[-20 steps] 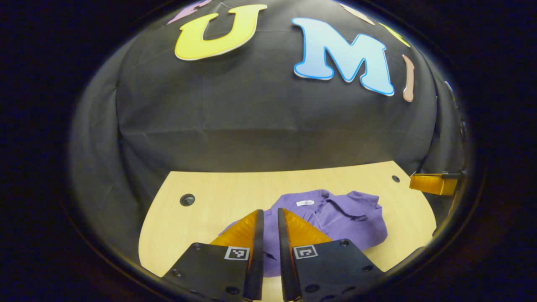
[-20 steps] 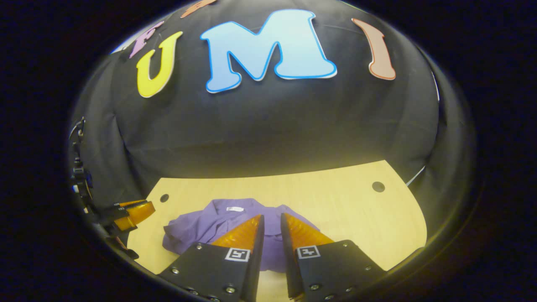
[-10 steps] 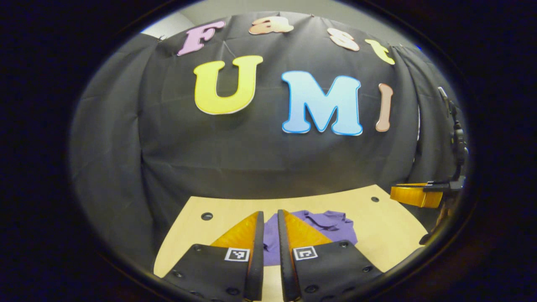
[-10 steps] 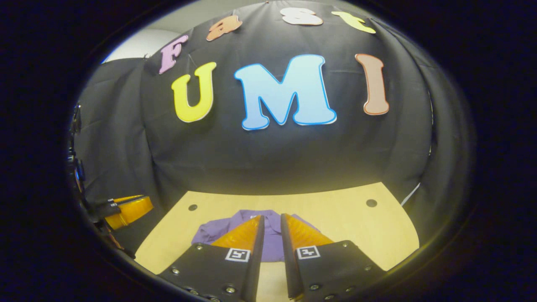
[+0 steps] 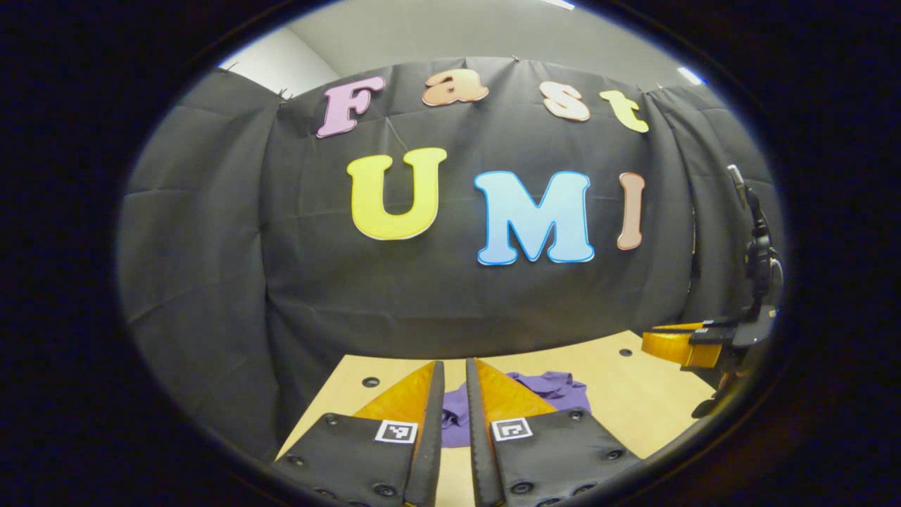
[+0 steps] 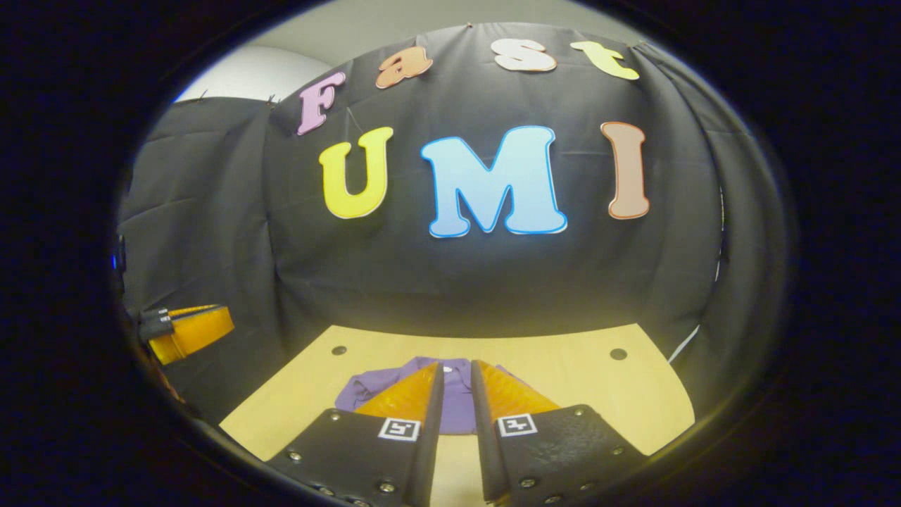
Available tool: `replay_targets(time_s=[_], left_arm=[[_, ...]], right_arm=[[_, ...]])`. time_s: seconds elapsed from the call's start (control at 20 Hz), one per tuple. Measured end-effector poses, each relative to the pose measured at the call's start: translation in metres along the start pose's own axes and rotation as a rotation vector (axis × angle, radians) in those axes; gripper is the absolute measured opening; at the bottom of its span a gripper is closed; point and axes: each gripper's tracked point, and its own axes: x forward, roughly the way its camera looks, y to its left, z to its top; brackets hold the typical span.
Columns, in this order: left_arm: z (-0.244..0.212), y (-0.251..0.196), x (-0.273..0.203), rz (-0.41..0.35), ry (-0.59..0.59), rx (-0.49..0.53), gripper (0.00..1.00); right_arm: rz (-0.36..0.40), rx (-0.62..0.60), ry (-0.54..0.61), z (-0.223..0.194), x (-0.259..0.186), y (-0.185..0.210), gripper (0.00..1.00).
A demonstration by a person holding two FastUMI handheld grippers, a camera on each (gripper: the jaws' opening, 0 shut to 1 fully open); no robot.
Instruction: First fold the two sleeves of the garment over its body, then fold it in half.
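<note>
A purple garment (image 5: 556,389) lies in a compact bundle on the light wooden table (image 5: 633,401); my fingers hide part of it. My left gripper (image 5: 452,365) is held well back from and above it, shut, with nothing between the fingers. The right gripper view shows the same garment (image 6: 366,391) beyond my right gripper (image 6: 456,365), which is also shut, holds nothing and hangs clear of the cloth. The right gripper (image 5: 683,345) hovers off the table's right side in the left gripper view. In the right gripper view, the left gripper (image 6: 190,331) floats at the far left.
The table (image 6: 563,380) has small dark holes (image 6: 619,353) near its back corners. Bare wood surrounds the garment on all sides. A black stand with clamps (image 5: 757,246) rises at the right.
Both grippers have drawn back and risen away from the garment, which now looks smaller and farther off. The garment itself has stayed put on the table.
</note>
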Motion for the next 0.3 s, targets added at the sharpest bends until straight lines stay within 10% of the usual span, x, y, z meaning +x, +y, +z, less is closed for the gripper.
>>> replay_targets(time_s=[0.3], left_arm=[[0.0059,-0.0059,-0.0121,-0.001,-0.010,0.011,0.28]], right_arm=[[0.012,0.013,0.005,0.0051,0.0005,0.0065,0.25]])
